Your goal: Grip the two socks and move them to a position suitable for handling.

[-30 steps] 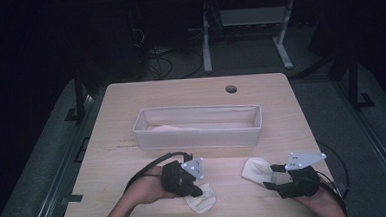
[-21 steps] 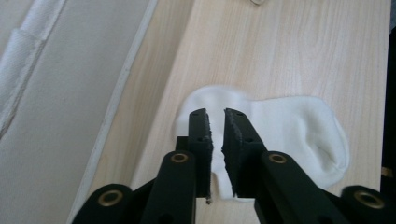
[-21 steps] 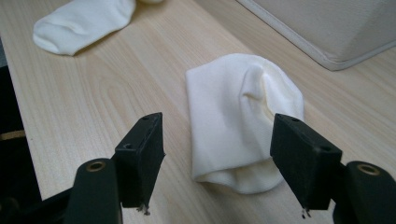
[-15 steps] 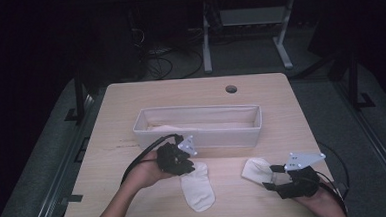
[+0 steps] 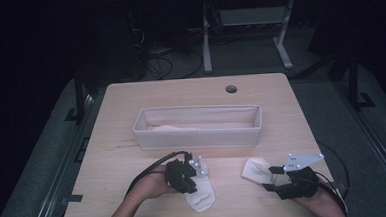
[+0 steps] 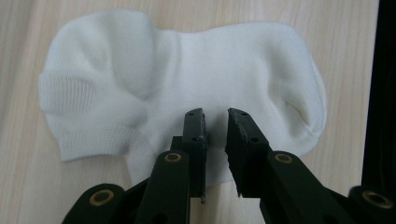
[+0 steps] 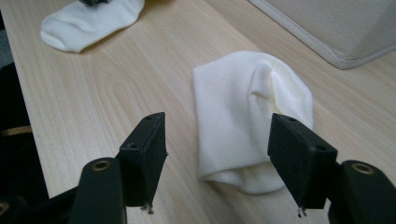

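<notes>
Both claws, the left claw (image 6: 215, 122) and right claw (image 7: 219, 140), are chunky matte black with flat rectangular fingers (image 7: 144, 144), brass-looking rivets at the pivots, small screw holes in the pads, a grey three-cornered plate (image 5: 301, 161) on top and a black cable (image 5: 151, 166) trailing off.

A white ribbed-knit cotton sock (image 6: 187, 84) at frame centre; a creamier folded sock (image 7: 243, 116) mid-frame; pale wood-grain table (image 5: 130, 99); off-white, perhaps beige, rectangular fabric bin (image 5: 197, 136); black plastic jaws at both lower edges
</notes>
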The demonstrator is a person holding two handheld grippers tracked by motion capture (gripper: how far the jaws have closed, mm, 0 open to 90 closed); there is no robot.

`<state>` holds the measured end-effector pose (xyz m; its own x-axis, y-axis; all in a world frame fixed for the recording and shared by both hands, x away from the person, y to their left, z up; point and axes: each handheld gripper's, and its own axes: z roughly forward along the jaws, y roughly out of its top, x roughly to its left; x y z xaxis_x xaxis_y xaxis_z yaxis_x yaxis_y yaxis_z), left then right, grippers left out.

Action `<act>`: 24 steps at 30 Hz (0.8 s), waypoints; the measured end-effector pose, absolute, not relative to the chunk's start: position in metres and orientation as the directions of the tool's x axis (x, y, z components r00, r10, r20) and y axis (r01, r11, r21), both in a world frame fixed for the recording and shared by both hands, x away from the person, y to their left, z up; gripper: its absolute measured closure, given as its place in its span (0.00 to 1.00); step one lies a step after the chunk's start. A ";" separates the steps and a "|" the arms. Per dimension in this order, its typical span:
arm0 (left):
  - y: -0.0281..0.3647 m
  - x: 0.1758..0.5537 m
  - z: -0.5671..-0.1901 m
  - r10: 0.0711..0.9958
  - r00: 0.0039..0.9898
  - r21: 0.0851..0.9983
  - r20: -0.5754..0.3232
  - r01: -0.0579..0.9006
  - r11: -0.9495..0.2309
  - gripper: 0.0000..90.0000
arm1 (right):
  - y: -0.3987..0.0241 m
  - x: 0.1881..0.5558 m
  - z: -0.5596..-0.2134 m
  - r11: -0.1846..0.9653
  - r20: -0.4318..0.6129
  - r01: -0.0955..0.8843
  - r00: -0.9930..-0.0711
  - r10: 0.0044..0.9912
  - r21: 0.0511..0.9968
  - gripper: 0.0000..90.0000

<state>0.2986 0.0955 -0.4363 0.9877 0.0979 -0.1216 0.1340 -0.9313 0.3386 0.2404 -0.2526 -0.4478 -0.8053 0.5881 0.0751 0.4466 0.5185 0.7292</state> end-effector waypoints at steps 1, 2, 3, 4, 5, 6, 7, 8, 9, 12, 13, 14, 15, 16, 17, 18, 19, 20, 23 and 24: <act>0.094 0.299 -0.437 0.083 0.989 0.340 -0.120 0.120 -0.933 0.86 | -0.253 0.240 -0.448 0.518 0.076 0.446 -0.806 0.587 0.730 0.41; 0.092 0.300 -0.437 0.070 0.991 0.342 -0.116 0.107 -0.934 0.86 | -0.253 0.240 -0.447 0.517 0.075 0.445 -0.806 0.588 0.731 0.41; 0.091 0.301 -0.437 0.061 0.992 0.343 -0.114 0.097 -0.934 0.86 | -0.253 0.240 -0.447 0.517 0.077 0.447 -0.806 0.588 0.730 0.41; 0.088 0.302 -0.437 0.043 0.993 0.347 -0.109 0.079 -0.935 0.86 | -0.252 0.240 -0.447 0.518 0.076 0.447 -0.806 0.587 0.730 0.41; 0.087 0.302 -0.437 0.039 0.994 0.347 -0.104 0.073 -0.935 0.86 | -0.252 0.240 -0.447 0.520 0.075 0.445 -0.807 0.586 0.729 0.41; 0.084 0.303 -0.437 0.034 0.995 0.339 -0.093 0.064 -0.939 0.86 | -0.252 0.240 -0.447 0.520 0.074 0.444 -0.808 0.585 0.730 0.41; 0.082 0.304 -0.436 0.037 0.996 0.332 -0.087 0.064 -0.941 0.85 | -0.251 0.240 -0.447 0.521 0.075 0.444 -0.808 0.584 0.729 0.41; 0.080 0.305 -0.434 0.041 0.996 0.338 -0.079 0.065 -0.939 0.83 | -0.252 0.240 -0.448 0.521 0.076 0.445 -0.808 0.584 0.729 0.41; 0.079 0.306 -0.431 0.047 0.995 0.355 -0.088 0.075 -0.932 0.84 | -0.252 0.240 -0.448 0.520 0.076 0.446 -0.807 0.585 0.728 0.41; 0.074 0.302 -0.427 0.024 0.993 0.382 -0.113 0.066 -0.922 0.84 | -0.253 0.240 -0.448 0.518 0.074 0.445 -0.805 0.588 0.730 0.41; 0.072 0.299 -0.426 0.012 0.993 0.386 -0.121 0.059 -0.921 0.85 | -0.254 0.240 -0.447 0.516 0.075 0.447 -0.804 0.590 0.730 0.41; 0.070 0.297 -0.426 0.002 0.991 0.389 -0.137 0.056 -0.920 0.85 | -0.254 0.240 -0.447 0.514 0.076 0.448 -0.803 0.591 0.731 0.41; 0.068 0.294 -0.426 -0.007 0.990 0.395 -0.144 0.051 -0.917 0.85 | -0.255 0.240 -0.447 0.513 0.076 0.448 -0.802 0.592 0.732 0.41; 0.066 0.292 -0.426 -0.021 0.988 0.398 -0.151 0.041 -0.917 0.85 | -0.254 0.241 -0.447 0.513 0.076 0.448 -0.802 0.592 0.732 0.41; 0.064 0.290 -0.426 -0.034 0.986 0.398 -0.163 0.034 -0.917 0.85 | -0.254 0.241 -0.447 0.514 0.074 0.446 -0.803 0.591 0.733 0.41; 0.062 0.288 -0.427 -0.044 0.985 0.394 -0.165 0.024 -0.919 0.85 | -0.254 0.240 -0.447 0.513 0.075 0.446 -0.803 0.591 0.734 0.41; 0.061 0.286 -0.429 -0.051 0.985 0.383 -0.164 0.016 -0.924 0.85 | -0.254 0.240 -0.447 0.513 0.075 0.446 -0.803 0.591 0.734 0.41; 0.061 0.286 -0.431 -0.059 0.985 0.366 -0.164 0.005 -0.930 0.85 | -0.254 0.240 -0.447 0.514 0.074 0.446 -0.803 0.592 0.733 0.41; 0.063 0.283 -0.435 -0.061 0.983 0.336 -0.173 0.001 -0.942 0.85 | -0.255 0.240 -0.447 0.510 0.076 0.447 -0.801 0.593 0.735 0.41; 0.065 0.283 -0.436 -0.067 0.982 0.323 -0.175 -0.007 -0.946 0.85 | -0.255 0.240 -0.447 0.511 0.073 0.447 -0.801 0.594 0.734 0.41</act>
<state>0.2827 0.0649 -0.4363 0.9823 -0.0672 -0.1750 -0.0071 -0.9462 0.3234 0.2397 -0.2548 -0.4468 -0.8009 0.5943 0.0732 0.4465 0.5114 0.7342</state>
